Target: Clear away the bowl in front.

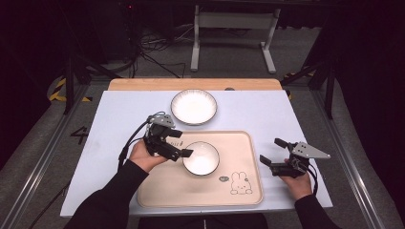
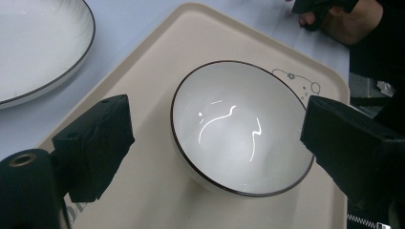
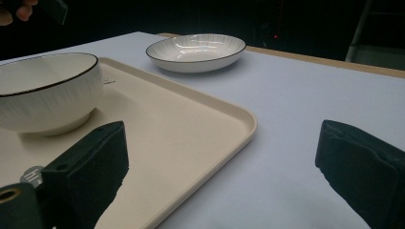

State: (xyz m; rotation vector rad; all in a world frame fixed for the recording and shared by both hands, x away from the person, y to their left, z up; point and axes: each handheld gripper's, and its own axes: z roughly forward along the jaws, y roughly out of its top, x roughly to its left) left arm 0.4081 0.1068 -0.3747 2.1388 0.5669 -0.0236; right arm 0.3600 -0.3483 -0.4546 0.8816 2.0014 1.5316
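Bowl (image 1: 201,158) first: the white, dark-rimmed bowl is seen upright on the beige tray (image 1: 167,188), in the tray's far half, with nothing pressing on it; the left gripper (image 1: 179,143) is held just beside its left rim, jaws spread wide, and in the left gripper view the bowl (image 2: 241,126) is framed between the two black pads without being touched by either; the right gripper (image 1: 271,151) is parked off the tray's right edge on the white table (image 1: 267,107), jaws likewise apart and nothing between them; a shallow ribbed plate (image 1: 194,106) is left on the table just beyond the tray's far edge. Risks, as judged from here: with the pads so close to the rim, the bowl could be clipped by a careless sideways move and sent skating across the smooth tray; if it is re-gripped by one thin wall, it could tilt or be slipped out of the pads; should the tray be lifted next, the loose bowl could be slid toward the bunny print (image 1: 240,183) or over the low lip; the plate could be knocked by the trailing cable.
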